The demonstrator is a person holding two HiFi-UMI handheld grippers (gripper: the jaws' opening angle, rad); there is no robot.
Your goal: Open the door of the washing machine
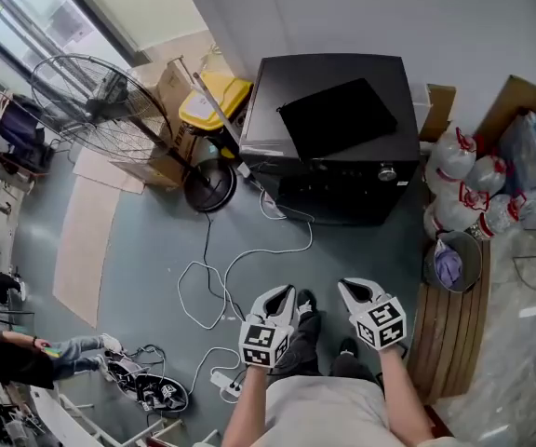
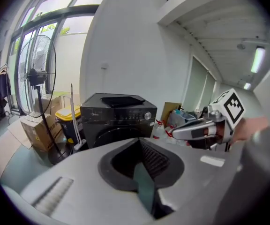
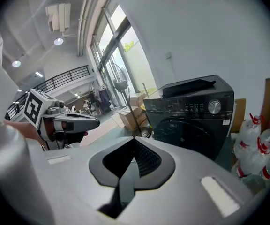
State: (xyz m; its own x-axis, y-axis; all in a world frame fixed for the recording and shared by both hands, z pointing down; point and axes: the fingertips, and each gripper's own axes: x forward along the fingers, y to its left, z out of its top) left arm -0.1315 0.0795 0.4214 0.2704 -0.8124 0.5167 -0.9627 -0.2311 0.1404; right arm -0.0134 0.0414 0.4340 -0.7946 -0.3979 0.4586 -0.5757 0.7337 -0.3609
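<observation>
Aiming at the washing machine (image 1: 338,128) from well apart, the person is holding the left gripper (image 1: 283,295) and right gripper (image 1: 350,290) closed and empty, likely readying an approach; its door (image 3: 191,132) is sitting shut.

Centre: bare grey floor (image 1: 370,245) runs to washing machine (image 1: 338,138) front; path open.
Left: white cables (image 1: 214,287) loop over floor; fan base (image 1: 210,186) just beside machine's left corner, yellow bin (image 1: 214,101) behind.
Right: water jugs (image 1: 459,189), bucket (image 1: 431,266) & wooden slats (image 1: 449,343) crowd that side.
</observation>
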